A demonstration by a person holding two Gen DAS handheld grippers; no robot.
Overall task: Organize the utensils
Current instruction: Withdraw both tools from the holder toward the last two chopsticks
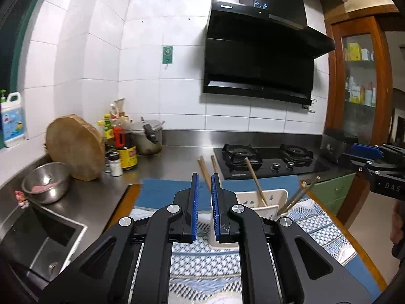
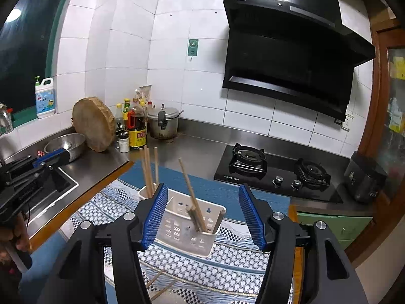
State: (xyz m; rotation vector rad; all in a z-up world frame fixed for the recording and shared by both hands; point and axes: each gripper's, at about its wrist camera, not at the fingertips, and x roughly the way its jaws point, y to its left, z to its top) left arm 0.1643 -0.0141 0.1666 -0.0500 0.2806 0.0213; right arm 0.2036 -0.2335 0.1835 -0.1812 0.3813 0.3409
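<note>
A white perforated utensil holder [image 2: 187,225] stands on a blue patterned cloth [image 2: 227,268]. Several wooden chopsticks [image 2: 149,169] stand in its left compartment, and others [image 2: 192,197] lean in the right one. Two loose chopsticks [image 2: 158,285] lie on the cloth below my right gripper [image 2: 203,214], which is open wide above the holder and holds nothing. My left gripper [image 1: 203,202] has its pads close together with a narrow gap and nothing between them, just left of the holder [image 1: 255,202]. Chopsticks [image 1: 254,179] show behind it.
A gas hob [image 2: 273,174] lies at the back right under a black range hood [image 2: 291,50]. A sink [image 1: 38,243], steel bowl [image 1: 46,181], round wooden board [image 1: 76,147], sauce bottles [image 1: 126,149] and pressure cooker [image 1: 148,136] stand on the left.
</note>
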